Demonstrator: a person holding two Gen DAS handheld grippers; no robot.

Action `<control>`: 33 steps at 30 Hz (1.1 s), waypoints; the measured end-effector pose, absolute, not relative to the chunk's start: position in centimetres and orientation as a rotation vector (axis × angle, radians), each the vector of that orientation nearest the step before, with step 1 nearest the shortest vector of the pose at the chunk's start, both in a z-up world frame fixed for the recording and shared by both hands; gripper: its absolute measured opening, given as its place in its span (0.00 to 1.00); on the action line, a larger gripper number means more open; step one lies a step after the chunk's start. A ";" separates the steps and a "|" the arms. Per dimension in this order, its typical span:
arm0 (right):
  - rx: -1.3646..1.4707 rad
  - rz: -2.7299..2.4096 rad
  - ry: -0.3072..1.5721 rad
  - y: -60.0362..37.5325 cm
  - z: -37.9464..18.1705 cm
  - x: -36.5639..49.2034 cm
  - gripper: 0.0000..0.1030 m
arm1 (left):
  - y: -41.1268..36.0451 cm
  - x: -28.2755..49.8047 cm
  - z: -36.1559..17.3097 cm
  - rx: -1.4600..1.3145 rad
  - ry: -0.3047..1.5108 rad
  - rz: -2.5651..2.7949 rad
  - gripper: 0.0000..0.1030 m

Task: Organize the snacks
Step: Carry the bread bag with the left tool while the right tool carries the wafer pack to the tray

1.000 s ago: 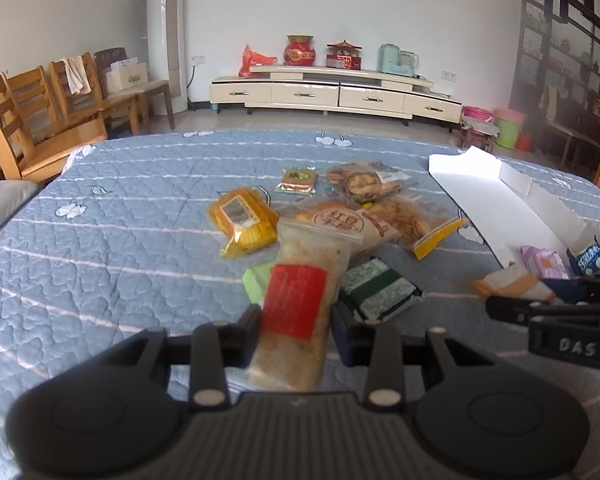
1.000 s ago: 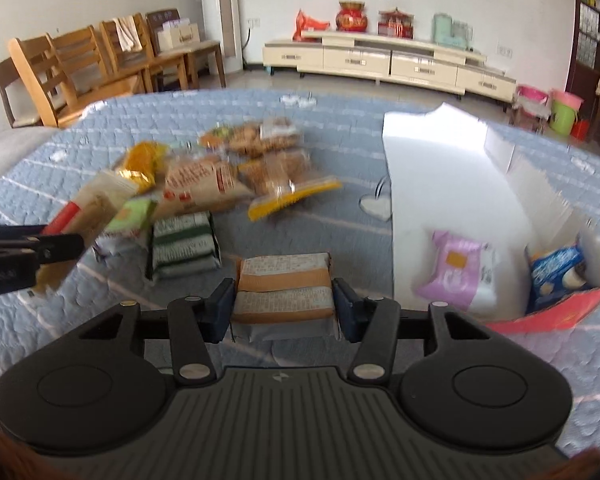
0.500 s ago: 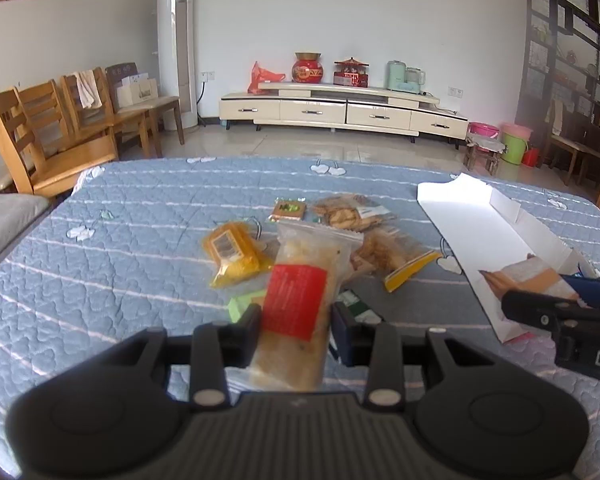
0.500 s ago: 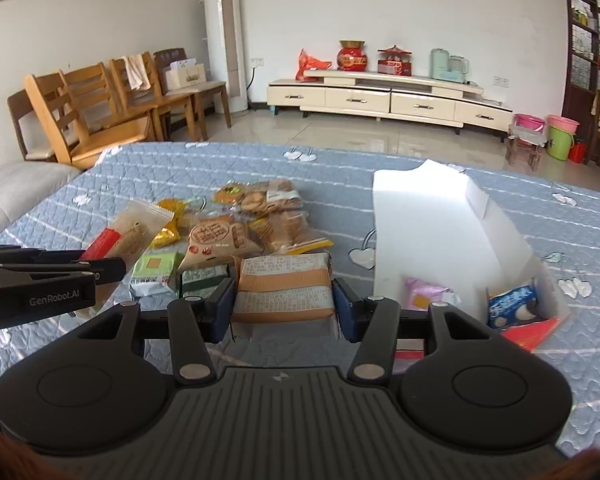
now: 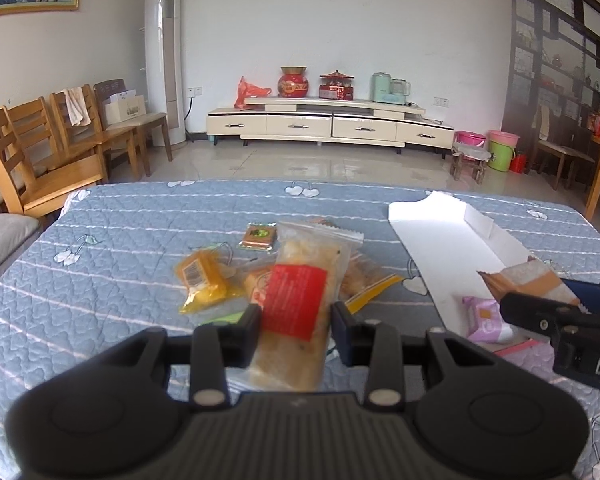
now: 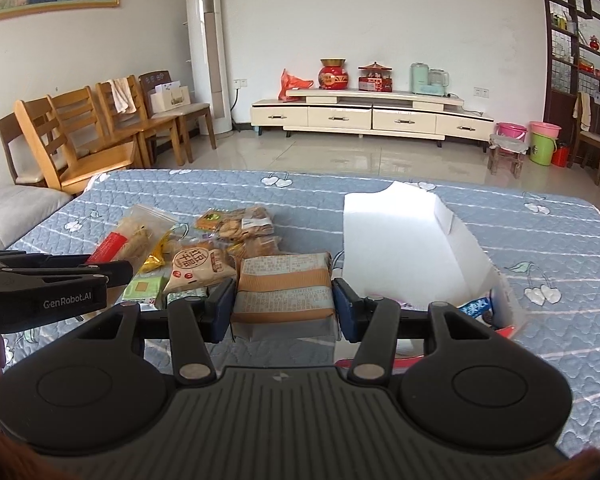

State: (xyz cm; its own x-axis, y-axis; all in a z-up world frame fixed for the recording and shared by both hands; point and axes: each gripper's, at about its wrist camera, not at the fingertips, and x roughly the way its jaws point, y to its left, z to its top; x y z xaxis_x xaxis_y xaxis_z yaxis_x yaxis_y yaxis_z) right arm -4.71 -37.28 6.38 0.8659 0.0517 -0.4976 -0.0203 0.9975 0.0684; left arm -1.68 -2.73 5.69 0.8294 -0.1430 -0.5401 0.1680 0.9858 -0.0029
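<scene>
Clear-plastic pack: long snack with red label (image 5: 300, 304), sitting clamped between the fingers of the left gripper (image 5: 295, 330), centre of the left wrist view, raised above the pile.
Brown-banded pack: flat wrapped snack (image 6: 285, 288), being pinched at both ends by the right gripper (image 6: 284, 314), centre of the right wrist view.
White box: open cardboard box (image 6: 396, 248) lying right of centre on the blue quilted desk (image 5: 120, 240); pink packet (image 5: 484, 318) and blue packet (image 6: 476, 308) already resting at its near end.
Pile: yellow packet (image 5: 202, 280), small green-brown sachet (image 5: 259, 236), round-label bag (image 6: 198, 268) and biscuit bags still waiting left of the box.
Change over the last second: both views rising and levelling, much more room and less desk showing; brown-banded pack now hovering over the box's near end in the lower right of the left wrist view, beside the pink packet.
Meaning for the task: likely two more snacks travelling boxward at once; right-hand pack probably nearing release, left-hand pack trailing, well left of the box.
Risk: long floppy pack possibly sagging and catching the box wall.
</scene>
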 end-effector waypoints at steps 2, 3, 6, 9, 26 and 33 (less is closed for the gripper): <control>0.067 0.033 0.516 -37.6 6.5 -4.9 0.62 | -3.1 -1.7 5.8 0.048 0.568 -0.173 0.36; 0.070 0.031 0.513 -37.6 6.4 -5.0 0.62 | -3.3 -1.7 5.9 0.050 0.566 -0.173 0.36; 0.076 0.023 0.501 -37.7 6.5 -5.3 0.62 | -3.7 -1.8 6.0 0.052 0.563 -0.179 0.36; 0.082 0.014 0.494 -38.1 6.6 -5.5 0.62 | -4.0 -1.8 6.1 0.056 0.562 -0.185 0.36; 0.112 -0.021 0.483 -37.8 6.5 -5.8 0.62 | -6.1 -1.8 6.0 0.070 0.564 -0.212 0.36; 0.121 -0.037 0.483 -38.0 6.4 -5.8 0.62 | -7.0 -1.7 6.0 0.071 0.568 -0.221 0.36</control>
